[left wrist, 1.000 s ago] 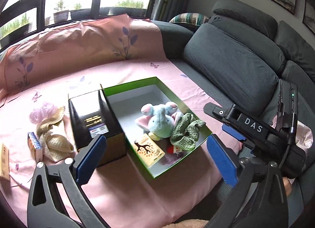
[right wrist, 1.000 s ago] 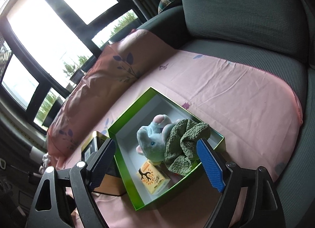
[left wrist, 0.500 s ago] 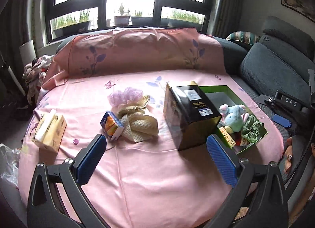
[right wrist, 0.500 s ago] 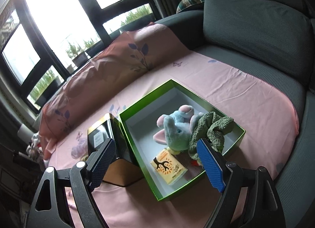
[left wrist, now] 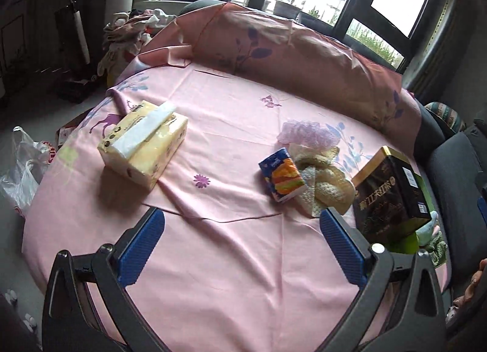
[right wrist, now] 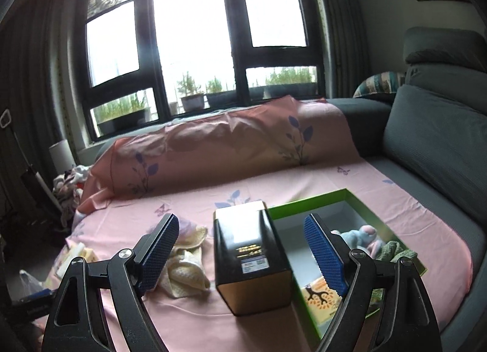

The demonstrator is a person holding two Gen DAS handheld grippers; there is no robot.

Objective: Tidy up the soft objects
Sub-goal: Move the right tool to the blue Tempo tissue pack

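The left gripper (left wrist: 242, 244) hangs released and empty over the pink flowered sheet (left wrist: 231, 276); beyond it lie a small blue-and-orange tissue pack (left wrist: 282, 179) touching a cream knitted cloth (left wrist: 327, 183), with a yellow tissue box (left wrist: 143, 143) near the sheet's left edge. The right gripper (right wrist: 242, 256), jaws wide and empty, frames a black-and-gold tin box (right wrist: 251, 260). Just beside it, toward the sheet's right edge, the green cardboard box (right wrist: 316, 200) holds a pale blue plush toy (right wrist: 357, 235) and a green knitted cloth (right wrist: 392, 250).

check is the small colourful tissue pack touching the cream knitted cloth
Touching. The left wrist view shows the tissue pack lying against and partly over the cream cloth's edge, no sheet between them.
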